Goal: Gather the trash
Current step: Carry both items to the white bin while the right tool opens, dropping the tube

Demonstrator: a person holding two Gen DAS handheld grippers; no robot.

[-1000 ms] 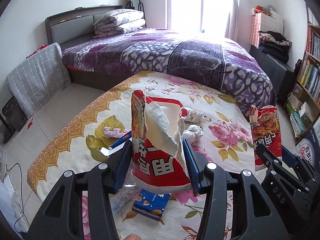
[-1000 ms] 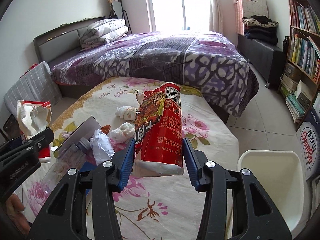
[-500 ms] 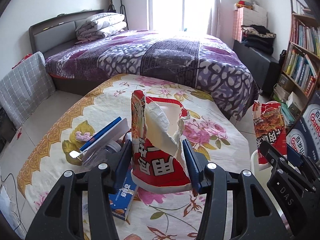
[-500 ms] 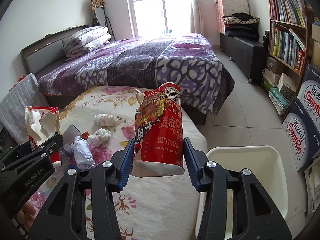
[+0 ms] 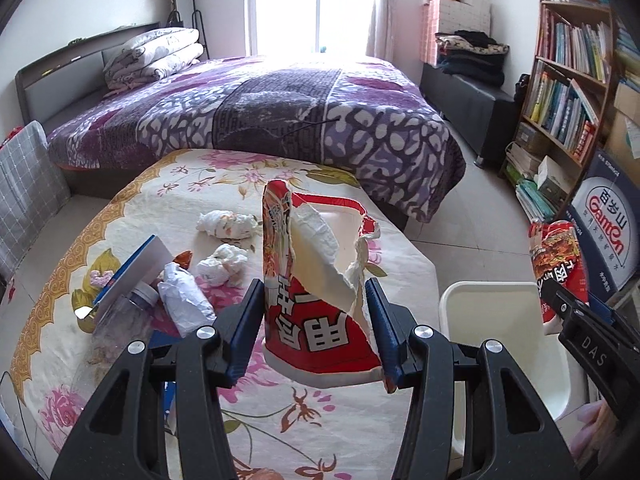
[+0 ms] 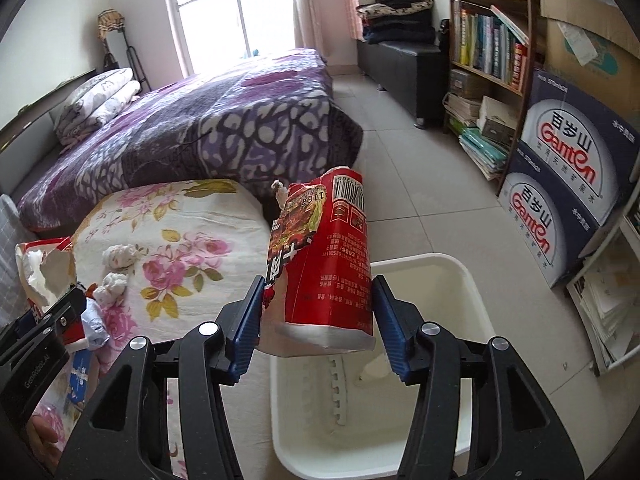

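My left gripper (image 5: 314,322) is shut on a torn red and white snack bag (image 5: 316,284), held upright above the floral tablecloth (image 5: 280,412). My right gripper (image 6: 318,322) is shut on a red snack bag with a barcode (image 6: 324,256), held over the white bin (image 6: 476,320) beside the table. The bin also shows at the right of the left wrist view (image 5: 500,344), with the right gripper and its bag (image 5: 558,264) above it. Crumpled tissues (image 5: 226,224) and a crushed plastic bottle (image 5: 184,304) lie on the table.
A blue-edged book (image 5: 132,272) and a clear jar (image 5: 120,320) lie at the table's left. A purple bed (image 5: 260,112) stands behind the table. A bookshelf (image 6: 492,44) and stacked cartons (image 6: 568,184) line the right wall, with tiled floor between.
Both grippers have swung right with their bags. The right gripper's bag has moved from over the table to over the white bin, which now fills more of both views.
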